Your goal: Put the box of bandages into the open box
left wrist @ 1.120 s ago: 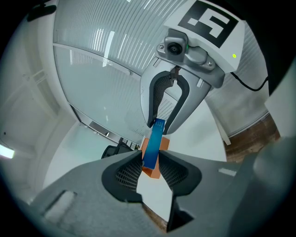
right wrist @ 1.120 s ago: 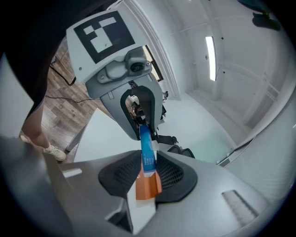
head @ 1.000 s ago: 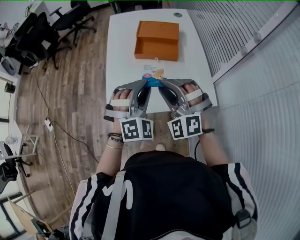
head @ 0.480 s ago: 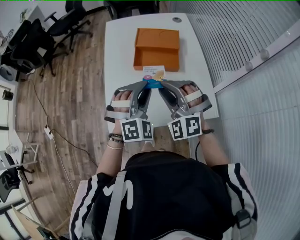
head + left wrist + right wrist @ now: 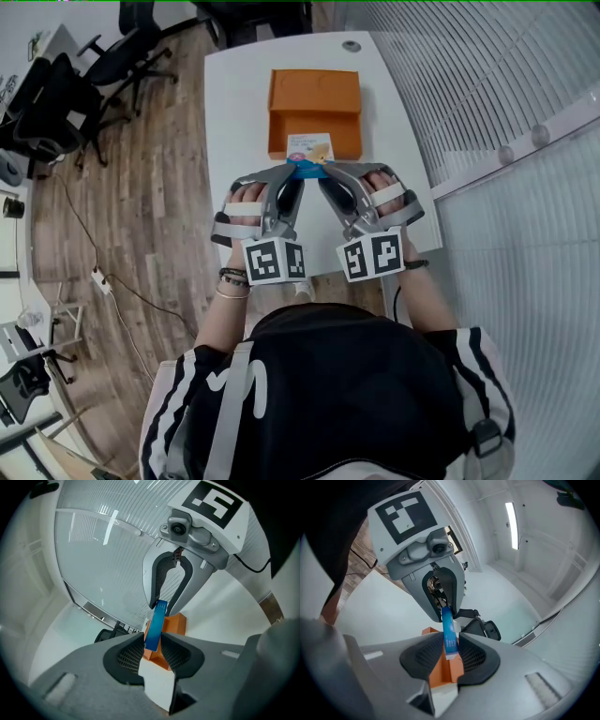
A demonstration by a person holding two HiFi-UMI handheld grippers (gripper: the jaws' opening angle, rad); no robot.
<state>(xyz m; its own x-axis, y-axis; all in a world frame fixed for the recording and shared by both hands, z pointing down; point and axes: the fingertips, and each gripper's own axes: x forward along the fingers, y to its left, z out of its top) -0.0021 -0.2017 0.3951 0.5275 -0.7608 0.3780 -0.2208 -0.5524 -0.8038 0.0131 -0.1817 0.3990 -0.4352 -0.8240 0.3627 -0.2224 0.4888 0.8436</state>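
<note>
Bandage box [image 5: 309,150] hangs over the near edge of the orange open box [image 5: 314,94]; left gripper [image 5: 152,645] and right gripper [image 5: 450,651] each pinch one end, jaws partly closed.

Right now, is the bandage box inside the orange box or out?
Out. The left gripper and right gripper clamp the bandage box in the air by the orange box's near wall.
</note>
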